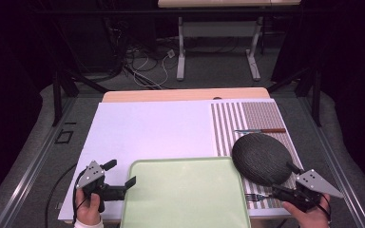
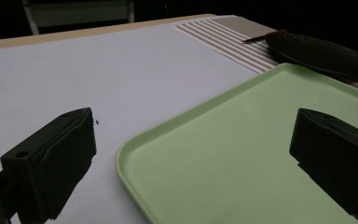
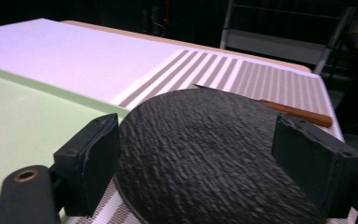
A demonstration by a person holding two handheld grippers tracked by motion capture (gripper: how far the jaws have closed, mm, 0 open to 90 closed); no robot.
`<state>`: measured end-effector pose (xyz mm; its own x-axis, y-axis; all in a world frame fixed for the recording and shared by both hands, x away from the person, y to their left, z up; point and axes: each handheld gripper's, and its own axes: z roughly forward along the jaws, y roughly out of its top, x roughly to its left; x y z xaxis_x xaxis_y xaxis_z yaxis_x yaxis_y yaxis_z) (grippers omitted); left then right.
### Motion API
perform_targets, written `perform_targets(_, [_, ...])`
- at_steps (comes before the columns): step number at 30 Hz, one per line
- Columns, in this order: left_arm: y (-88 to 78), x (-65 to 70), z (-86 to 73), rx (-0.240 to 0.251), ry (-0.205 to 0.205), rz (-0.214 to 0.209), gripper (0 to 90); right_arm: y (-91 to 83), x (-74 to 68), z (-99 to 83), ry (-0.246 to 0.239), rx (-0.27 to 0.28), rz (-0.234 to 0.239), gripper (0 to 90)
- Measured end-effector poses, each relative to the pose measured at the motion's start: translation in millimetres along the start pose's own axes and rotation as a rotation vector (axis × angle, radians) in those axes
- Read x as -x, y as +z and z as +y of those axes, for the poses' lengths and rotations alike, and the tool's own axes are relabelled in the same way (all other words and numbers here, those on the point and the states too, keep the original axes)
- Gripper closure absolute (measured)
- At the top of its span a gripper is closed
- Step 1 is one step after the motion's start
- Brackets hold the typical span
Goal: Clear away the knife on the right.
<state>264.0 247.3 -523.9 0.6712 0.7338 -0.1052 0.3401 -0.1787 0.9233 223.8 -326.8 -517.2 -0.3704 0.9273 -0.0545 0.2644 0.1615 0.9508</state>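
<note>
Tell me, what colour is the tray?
The tray is pale green, plain with no pattern. The high view shows it best.

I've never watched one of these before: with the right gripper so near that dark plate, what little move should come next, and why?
Probably ease the right gripper forward so its open jaws straddle the near rim of the dark plate, then close. The jaws stand wide with nothing pinched, the plate lies just ahead on the striped mat, and the green tray beside it is bare.
</note>
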Motion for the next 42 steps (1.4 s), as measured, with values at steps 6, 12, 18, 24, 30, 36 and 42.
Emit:
perform_targets(6, [3.7,0.4,-0.2,-0.002,-0.035,-0.004,0.5,-6.8,19.7,9.7,0.047,-0.023,-0.006,22.5])
perform_targets(12, [6.0,2.4,0.3,-0.012,-0.023,0.003,0.5,-12.1,36.1,15.2,0.074,-0.037,-0.028,27.4])
perform_targets(18, [7.4,4.5,0.0,-0.020,-0.012,0.016,0.5,-13.6,49.6,23.8,0.053,-0.062,-0.064,26.9])
perform_targets(24, [6.3,4.3,1.1,-0.005,-0.031,0.018,0.5,-10.9,59.0,30.0,0.074,-0.050,-0.062,26.4])
perform_targets(30, [6.7,4.2,1.8,-0.001,-0.041,0.029,0.5,-3.2,65.4,42.9,0.055,-0.069,-0.054,32.1])
perform_targets(36, [6.8,2.7,1.3,-0.009,-0.060,0.027,0.5,7.6,69.1,51.9,0.040,-0.101,-0.042,32.7])
perform_targets(42, [6.8,2.0,0.8,-0.012,-0.052,0.027,0.5,20.9,72.1,60.7,0.033,-0.109,-0.034,35.3])
